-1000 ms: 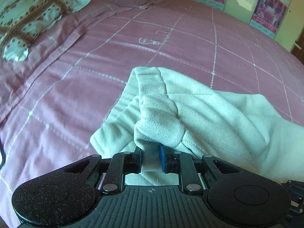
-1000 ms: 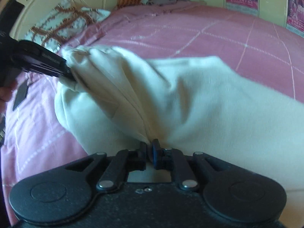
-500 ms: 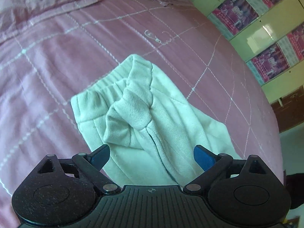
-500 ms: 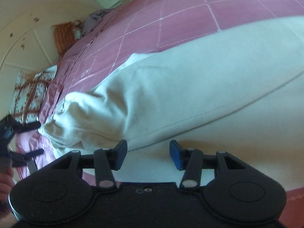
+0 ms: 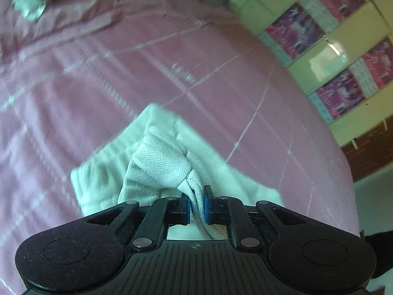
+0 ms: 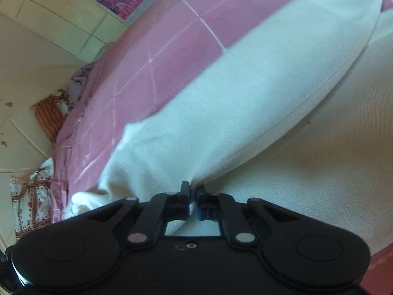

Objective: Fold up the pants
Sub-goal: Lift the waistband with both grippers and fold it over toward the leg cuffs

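Cream-white pants (image 5: 157, 162) lie on a pink bedspread (image 5: 122, 78). In the left wrist view my left gripper (image 5: 196, 205) is shut on a bunched fold of the pants near the elastic waistband, and the cloth rises in a peak from between the blue pads. In the right wrist view my right gripper (image 6: 192, 199) is shut on a seam fold of the same pants (image 6: 245, 103). From there one leg runs away to the upper right over the bed (image 6: 159, 49), with more pale cloth to its right.
Patterned pillows (image 5: 36, 2) lie at the head of the bed. A pale tiled wall with pink posters (image 5: 339, 56) stands along the far side. An orange cloth (image 6: 49, 118) and a patterned one (image 6: 29, 196) lie at the bed's far edge.
Both grippers held the pants, opened wide half a second ago, and have shut again on new folds. The left one has lifted and rolled; the right one has rolled and shifted sideways.
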Available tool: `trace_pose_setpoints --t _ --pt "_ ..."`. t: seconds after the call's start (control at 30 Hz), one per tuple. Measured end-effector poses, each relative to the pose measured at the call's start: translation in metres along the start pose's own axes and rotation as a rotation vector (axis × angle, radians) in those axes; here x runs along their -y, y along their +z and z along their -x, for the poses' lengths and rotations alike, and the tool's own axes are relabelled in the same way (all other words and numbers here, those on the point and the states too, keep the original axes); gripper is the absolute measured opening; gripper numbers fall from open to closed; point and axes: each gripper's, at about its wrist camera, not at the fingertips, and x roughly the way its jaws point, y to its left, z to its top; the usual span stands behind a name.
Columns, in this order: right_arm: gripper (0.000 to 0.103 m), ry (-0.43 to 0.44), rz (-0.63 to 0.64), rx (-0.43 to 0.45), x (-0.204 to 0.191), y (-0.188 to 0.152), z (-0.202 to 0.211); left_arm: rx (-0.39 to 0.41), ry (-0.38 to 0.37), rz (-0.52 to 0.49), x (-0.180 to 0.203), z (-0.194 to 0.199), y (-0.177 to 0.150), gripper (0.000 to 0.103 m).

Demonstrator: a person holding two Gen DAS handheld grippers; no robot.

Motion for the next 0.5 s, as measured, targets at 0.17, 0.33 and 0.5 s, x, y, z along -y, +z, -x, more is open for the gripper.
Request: trace_pose_setpoints --t 0.17,0.33,0.5 --pt "0.005 0.144 0.223 0.096 -0.047 -0.001 0.072 0.063 -0.034 -0.153 0.0 0.039 0.022 0.01" --pt "0.005 0.005 0.327 -0.082 -0.031 -0.043 0.029 -0.15 0.165 -0.062 -0.08 -0.018 -0.04 0.01" --pt "0.006 -0.051 0.327 -0.114 -0.028 -0.061 0.013 -0.097 0.143 -0.067 -0.073 -0.008 -0.034 0.012"
